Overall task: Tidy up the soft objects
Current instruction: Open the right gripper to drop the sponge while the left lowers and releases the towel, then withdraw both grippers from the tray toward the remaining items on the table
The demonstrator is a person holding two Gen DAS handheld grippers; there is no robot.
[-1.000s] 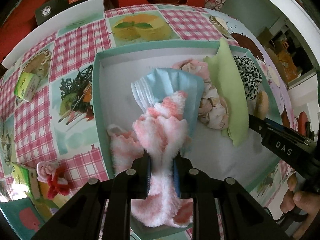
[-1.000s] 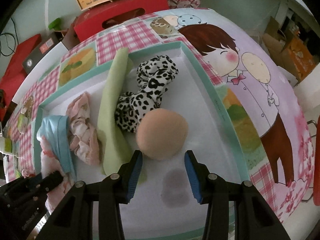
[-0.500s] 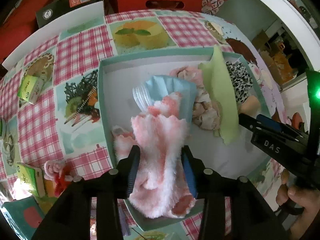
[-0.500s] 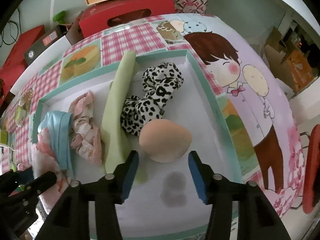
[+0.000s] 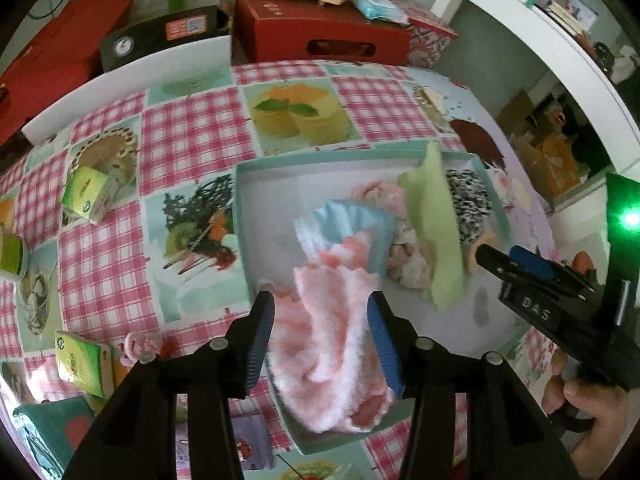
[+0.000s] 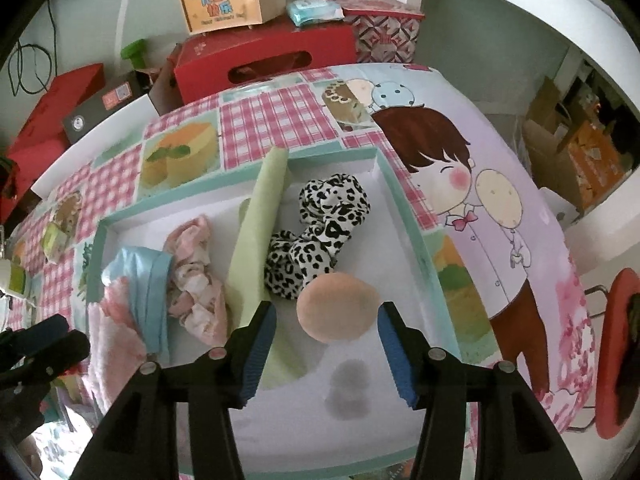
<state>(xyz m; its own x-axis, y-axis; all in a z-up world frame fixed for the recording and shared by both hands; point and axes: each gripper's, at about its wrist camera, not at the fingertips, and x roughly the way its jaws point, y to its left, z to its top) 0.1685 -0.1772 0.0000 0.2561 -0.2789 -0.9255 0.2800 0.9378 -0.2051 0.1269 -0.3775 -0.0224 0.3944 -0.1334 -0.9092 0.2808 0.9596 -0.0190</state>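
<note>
A teal-rimmed white tray [image 5: 240, 216] [image 6: 404, 208] holds the soft things. A fluffy pink-and-white sock [image 5: 336, 340] [image 6: 116, 324] lies at its near left corner over a blue cloth [image 5: 352, 220] [image 6: 148, 280]. Beside them lie a pink floral scrunchie [image 6: 192, 280], a green cloth [image 5: 436, 232] [image 6: 260, 220], a leopard scrunchie [image 6: 320, 232] and a peach puff [image 6: 338, 306]. My left gripper [image 5: 320, 340] is open above the sock. My right gripper [image 6: 326, 350] is open above the puff, holding nothing.
On the picture tablecloth left of the tray lie green packets [image 5: 90, 196] [image 5: 78, 362] and a small pink-and-red item [image 5: 142, 346]. Red boxes [image 5: 320, 36] [image 6: 264, 64] and a black box [image 5: 160, 36] stand behind the table. A red stool [image 6: 618, 352] is at the right.
My left gripper opened, let go of the fluffy sock and pulled back up. My right gripper also rose away from the puff, jaws open wider.
</note>
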